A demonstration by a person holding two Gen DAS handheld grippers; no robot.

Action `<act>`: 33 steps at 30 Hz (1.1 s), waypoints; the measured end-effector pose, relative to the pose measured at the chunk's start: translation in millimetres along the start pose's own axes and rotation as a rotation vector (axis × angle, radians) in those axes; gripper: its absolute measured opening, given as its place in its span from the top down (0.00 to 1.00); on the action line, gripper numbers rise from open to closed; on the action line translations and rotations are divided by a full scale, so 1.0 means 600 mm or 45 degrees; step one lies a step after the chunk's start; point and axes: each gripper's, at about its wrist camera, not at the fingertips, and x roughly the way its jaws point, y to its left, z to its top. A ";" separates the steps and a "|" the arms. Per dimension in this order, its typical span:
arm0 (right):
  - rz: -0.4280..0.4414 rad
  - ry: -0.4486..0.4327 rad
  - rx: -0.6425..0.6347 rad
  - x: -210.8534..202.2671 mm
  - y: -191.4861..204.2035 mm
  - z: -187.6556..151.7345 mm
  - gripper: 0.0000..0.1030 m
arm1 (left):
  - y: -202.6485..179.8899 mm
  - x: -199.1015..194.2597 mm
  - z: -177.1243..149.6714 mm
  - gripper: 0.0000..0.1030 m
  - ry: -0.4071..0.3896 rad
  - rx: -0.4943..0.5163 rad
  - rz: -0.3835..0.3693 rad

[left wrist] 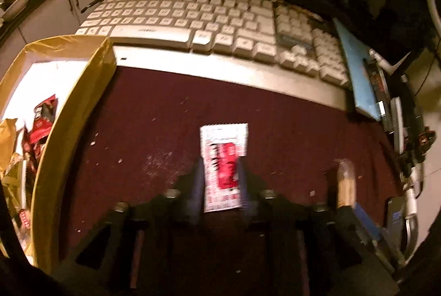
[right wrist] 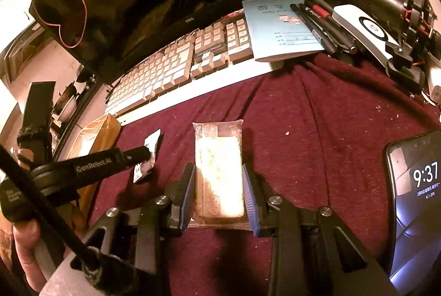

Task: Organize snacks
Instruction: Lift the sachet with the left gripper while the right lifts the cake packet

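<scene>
snacks in both grippers. left gripper (left wrist: 222,180) at lower centre of the left wrist view, its blue pads pressed on the sides of a white-and-red sachet (left wrist: 223,166), clenched on it; the sachet stands out forward over the maroon cloth (left wrist: 154,108). frame is motion-blurred, print on the sachet unreadable. box (left wrist: 71,114) with tan taped walls at the left edge of that view, holding red and gold wrappers (left wrist: 41,119). keyboard (left wrist: 198,20) across the upper half, blue notebook (left wrist: 358,75) at its right end.

right gripper (right wrist: 219,180) at lower centre of the right wrist view, pads against both long sides of a clear-wrapped pale cake bar (right wrist: 219,166), grasping it; whether the bar is lifted or rests on the cloth cannot be told. in the same view the left gripper shows as a black arm at left centre, sachet at its tip, just beside the box corner (right wrist: 102,130). phone (right wrist: 416,199) at the right edge, screen lit. pens (right wrist: 322,23) lie on the notebook at upper right. crumbs scattered over the cloth in both views.
</scene>
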 end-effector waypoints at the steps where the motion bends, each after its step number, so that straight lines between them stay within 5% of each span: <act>1: 0.000 0.002 -0.005 0.000 0.001 0.000 0.68 | -0.005 0.002 0.008 0.61 -0.008 0.019 0.020; 13: 0.001 0.017 -0.036 0.002 0.007 0.000 0.68 | -0.034 -0.006 -0.024 0.63 -0.115 0.167 0.126; 18: 0.007 0.011 -0.036 0.001 0.005 0.000 0.68 | -0.010 -0.015 -0.025 0.78 -0.117 0.129 0.055; 33: 0.047 -0.017 -0.087 -0.010 0.013 -0.006 0.68 | 0.022 -0.078 -0.067 0.80 -0.203 -0.009 -0.112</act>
